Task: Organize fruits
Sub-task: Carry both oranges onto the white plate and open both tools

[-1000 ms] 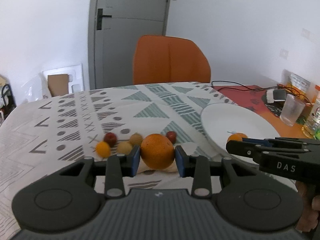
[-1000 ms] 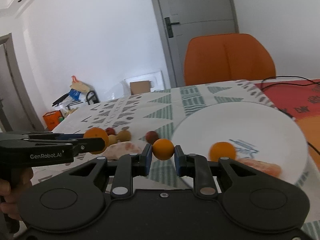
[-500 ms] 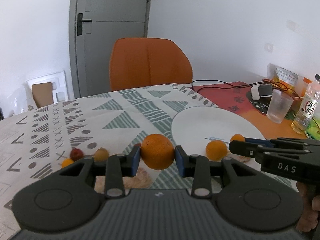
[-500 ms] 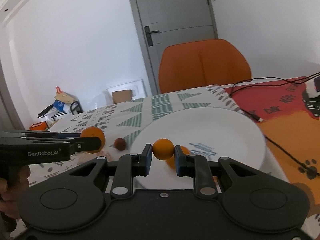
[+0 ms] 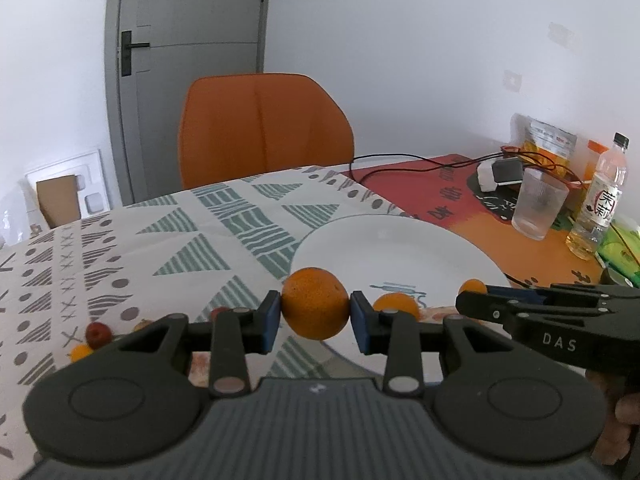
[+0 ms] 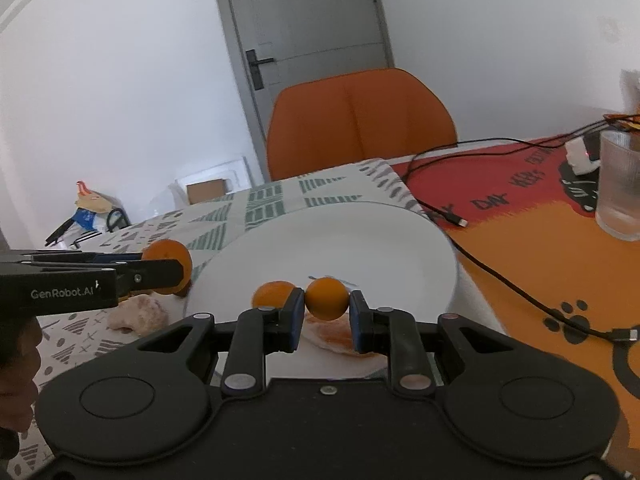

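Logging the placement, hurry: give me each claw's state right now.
Left claw: closed on the large orange.
Right claw: has just been opening, small orange between its pads; grip cannot be told.

The left hand-held gripper (image 5: 315, 315) is matt black plastic with blue pads, clamping a dimpled, dull-skinned orange (image 5: 315, 304). At one o'clock the plate (image 5: 400, 248) is smooth glossy white ceramic. The tablecloth (image 5: 160, 240) is matt printed cloth; the tumbler (image 5: 538, 208) is ribbed clear glass.
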### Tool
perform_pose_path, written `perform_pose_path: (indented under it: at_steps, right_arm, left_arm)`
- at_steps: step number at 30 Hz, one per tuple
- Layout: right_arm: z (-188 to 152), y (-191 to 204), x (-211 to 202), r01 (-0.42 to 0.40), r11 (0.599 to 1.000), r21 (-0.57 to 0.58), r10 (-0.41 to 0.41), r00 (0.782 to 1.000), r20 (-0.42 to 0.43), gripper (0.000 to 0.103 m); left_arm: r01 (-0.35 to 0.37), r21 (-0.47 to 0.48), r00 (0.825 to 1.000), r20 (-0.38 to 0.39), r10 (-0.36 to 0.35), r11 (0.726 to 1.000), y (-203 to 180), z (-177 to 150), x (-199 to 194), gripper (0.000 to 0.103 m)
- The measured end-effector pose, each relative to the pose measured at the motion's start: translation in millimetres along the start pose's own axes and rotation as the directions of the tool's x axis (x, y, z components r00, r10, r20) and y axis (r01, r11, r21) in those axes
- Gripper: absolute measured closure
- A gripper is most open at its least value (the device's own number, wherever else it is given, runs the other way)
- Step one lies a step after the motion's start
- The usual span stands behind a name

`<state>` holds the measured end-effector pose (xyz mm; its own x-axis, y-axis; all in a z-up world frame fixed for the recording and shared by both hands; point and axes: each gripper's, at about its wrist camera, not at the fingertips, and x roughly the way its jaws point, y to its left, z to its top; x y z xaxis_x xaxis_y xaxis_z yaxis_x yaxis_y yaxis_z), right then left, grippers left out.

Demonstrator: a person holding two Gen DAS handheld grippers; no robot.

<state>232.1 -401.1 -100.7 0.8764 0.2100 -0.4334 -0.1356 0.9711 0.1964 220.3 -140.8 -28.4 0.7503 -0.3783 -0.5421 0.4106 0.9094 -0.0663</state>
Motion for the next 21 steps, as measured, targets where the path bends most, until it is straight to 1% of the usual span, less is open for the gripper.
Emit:
perform_pose_path:
  at_steps: [1, 6, 9, 11, 15, 20, 21]
  right_arm:
    - [0.1, -0.7, -0.7, 0.008, 1.000, -0.001, -0.008, 1.000, 0.004, 0.075]
    - [0.4, -3.4, -2.8, 0.016, 1.000, 0.001, -0.016, 1.000, 0.006, 0.074]
    - [-0.3, -2.9, -1.6, 0.014, 1.000, 0.003, -0.014, 1.000, -0.001, 0.074]
    - [-0.8, -0.8, -1.1, 0.008, 1.000, 0.000, -0.008, 1.000, -0.006, 0.073]
    - [-1.9, 3.9, 1.2, -0.008, 1.000, -0.006, 0.008, 1.000, -0.012, 0.070]
    - [-3.8, 10.2, 3.5, -0.023, 1.000, -0.011, 0.023, 1.000, -0.019, 0.066]
    - [-4.2, 11.5, 3.7, -0.026, 1.000, -0.012, 0.026, 0.999, -0.020, 0.066]
  left_arm:
    - [0.003, 0.001, 1.000, -0.001, -0.003, 1.000, -1.4, 0.5, 2.0, 0.067]
    - [0.016, -0.015, 1.000, 0.006, -0.016, 1.000, -6.9, 4.1, 9.4, 0.067]
    - [0.018, -0.009, 1.000, 0.003, -0.018, 1.000, -10.2, 5.4, 11.4, 0.067]
    - [-0.003, 0.001, 1.000, 0.020, 0.003, 1.000, -10.9, 6.0, 8.8, 0.063]
    - [-0.022, -0.003, 1.000, 0.019, 0.022, 1.000, -4.7, 5.9, 3.8, 0.062]
    - [-0.064, -0.019, 0.998, 0.007, 0.064, 0.998, 10.7, -0.5, -4.4, 0.053]
    - [-0.072, -0.024, 0.997, 0.005, 0.072, 0.997, 13.7, -2.2, -6.3, 0.052]
